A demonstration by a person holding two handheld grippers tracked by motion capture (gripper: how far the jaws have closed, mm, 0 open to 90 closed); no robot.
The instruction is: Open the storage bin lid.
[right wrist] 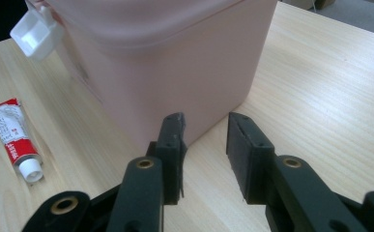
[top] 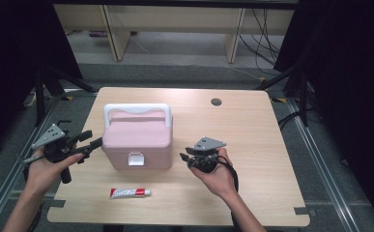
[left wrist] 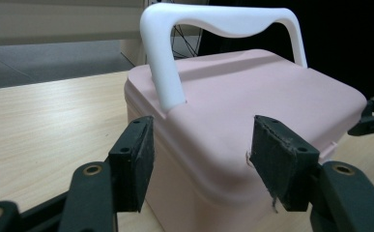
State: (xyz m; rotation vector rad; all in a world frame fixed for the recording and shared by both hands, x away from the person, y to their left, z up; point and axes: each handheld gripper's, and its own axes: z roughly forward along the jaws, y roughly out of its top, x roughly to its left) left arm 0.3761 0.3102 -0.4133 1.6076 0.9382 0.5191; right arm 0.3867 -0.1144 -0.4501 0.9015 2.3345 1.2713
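A pink box (top: 137,142) with a white handle (top: 137,110) sits left of centre in the high view, on the desk (top: 252,145). The left tongs (top: 93,139) hang at its left side, jaws apart and empty — the right tongs (top: 184,157) sit just right of it, also apart with nothing between them. A red-and-white tube (top: 130,193) lies below the box, near the lower edge.
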